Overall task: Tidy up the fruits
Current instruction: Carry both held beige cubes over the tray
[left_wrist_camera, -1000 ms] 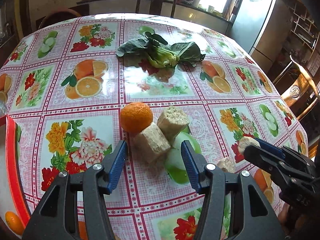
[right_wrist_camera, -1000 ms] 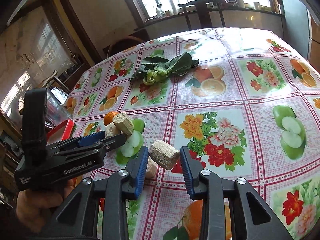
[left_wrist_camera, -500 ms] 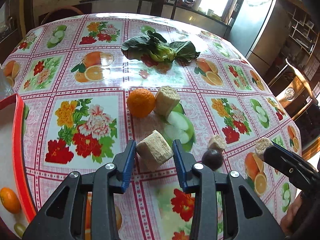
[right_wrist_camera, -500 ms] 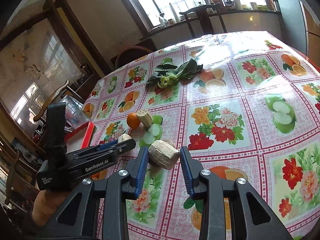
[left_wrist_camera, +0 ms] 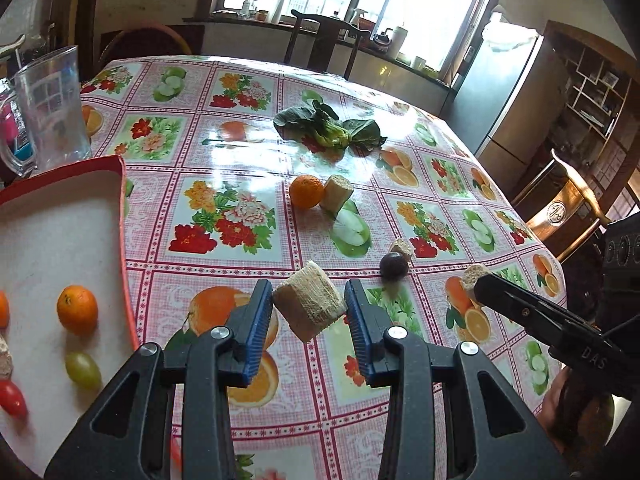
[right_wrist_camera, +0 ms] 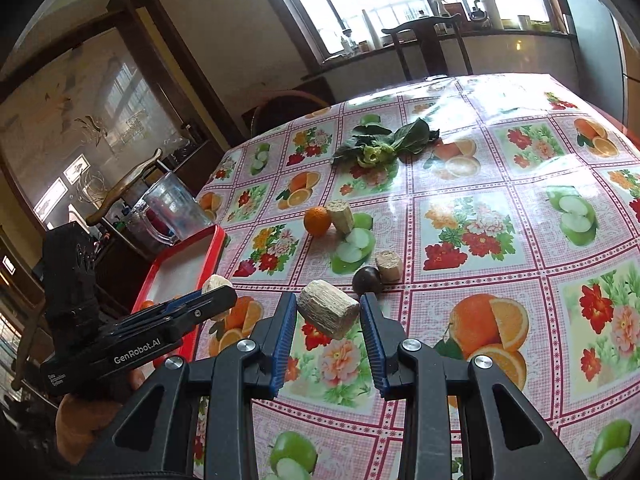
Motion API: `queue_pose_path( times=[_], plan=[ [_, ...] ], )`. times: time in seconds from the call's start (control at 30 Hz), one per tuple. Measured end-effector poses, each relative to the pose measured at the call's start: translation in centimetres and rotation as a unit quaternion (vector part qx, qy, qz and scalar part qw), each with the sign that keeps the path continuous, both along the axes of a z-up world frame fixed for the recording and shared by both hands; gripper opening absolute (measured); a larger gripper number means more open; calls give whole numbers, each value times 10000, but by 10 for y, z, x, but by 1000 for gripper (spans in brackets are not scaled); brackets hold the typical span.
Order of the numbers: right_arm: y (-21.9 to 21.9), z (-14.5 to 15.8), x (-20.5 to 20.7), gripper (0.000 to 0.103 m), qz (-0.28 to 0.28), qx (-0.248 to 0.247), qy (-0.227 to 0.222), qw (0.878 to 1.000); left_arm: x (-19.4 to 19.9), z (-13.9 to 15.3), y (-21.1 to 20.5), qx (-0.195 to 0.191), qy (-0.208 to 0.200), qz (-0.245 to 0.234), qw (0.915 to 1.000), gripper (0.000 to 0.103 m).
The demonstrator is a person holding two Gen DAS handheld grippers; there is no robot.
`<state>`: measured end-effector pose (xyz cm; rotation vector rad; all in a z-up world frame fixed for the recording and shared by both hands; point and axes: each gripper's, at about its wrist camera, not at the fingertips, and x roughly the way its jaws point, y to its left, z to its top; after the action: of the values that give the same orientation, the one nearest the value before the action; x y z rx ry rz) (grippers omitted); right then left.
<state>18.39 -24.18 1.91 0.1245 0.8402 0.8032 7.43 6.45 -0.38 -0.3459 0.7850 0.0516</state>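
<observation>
1. Both claws have risen off the bench since a second ago, each carrying a fibrous tan chunk that then lay on the oilcloth.
2. Left claw (left_wrist_camera: pixel 309 312) is clenched on a sugarcane-like chunk (left_wrist_camera: pixel 309 306), blue pads pressing its two sides, its cut end facing up and away from the camera.
3. Right claw (right_wrist_camera: pixel 328 316) is likewise clenched on its own chunk (right_wrist_camera: pixel 329 309), long axis lying crosswise between the pads.
4. Outward and to the left of the left claw lies the red-rimmed tray (left_wrist_camera: pixel 122 216), already holding a small orange (left_wrist_camera: pixel 77 309), a green grape tomato (left_wrist_camera: pixel 83 370) and a red one (left_wrist_camera: pixel 12 398).
5. That tray sits just beside the left claw and well apart from the right one, so the left hand looks better placed to drop first; the right must cross over.
6. Farther out on the bench (left_wrist_camera: pixel 240 256) remain a dark round fruit (left_wrist_camera: pixel 393 265) touching a short chunk (left_wrist_camera: pixel 401 247), then an orange (left_wrist_camera: pixel 306 191) touching another chunk (left_wrist_camera: pixel 338 192), and leafy greens (left_wrist_camera: pixel 332 128) beyond.
</observation>
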Motion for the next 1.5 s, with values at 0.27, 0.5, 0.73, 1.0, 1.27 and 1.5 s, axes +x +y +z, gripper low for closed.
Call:
queue_pose_path(
  times=[0.27, 0.5, 0.73, 1.0, 1.27, 1.5],
  plan=[
    [26, 7, -26, 33, 309, -39, -84, 9995, -37, 4, 22, -42, -77, 253, 9996, 35],
    [49, 9, -46, 33, 573, -139, -148, 9982, -65, 6, 46, -114, -154, 539, 9984, 35],
    [77, 10, -64, 33, 876, -208, -175, 9958, -86, 9, 69, -141, -235, 814, 9963, 35],
    [105, 4, -78, 33, 1172, -314, -156, 9925, -106, 7, 93, -132, -282, 1060, 9939, 35],
    [136, 3, -87, 33, 1457, -396, -192, 9883, -125, 4, 118, -130, -255, 1340, 9906, 35],
    [165, 0, -85, 33, 1641, -460, -146, 9853, -134, 1, 138, -70, -208, 1486, 9887, 35]
  ],
)
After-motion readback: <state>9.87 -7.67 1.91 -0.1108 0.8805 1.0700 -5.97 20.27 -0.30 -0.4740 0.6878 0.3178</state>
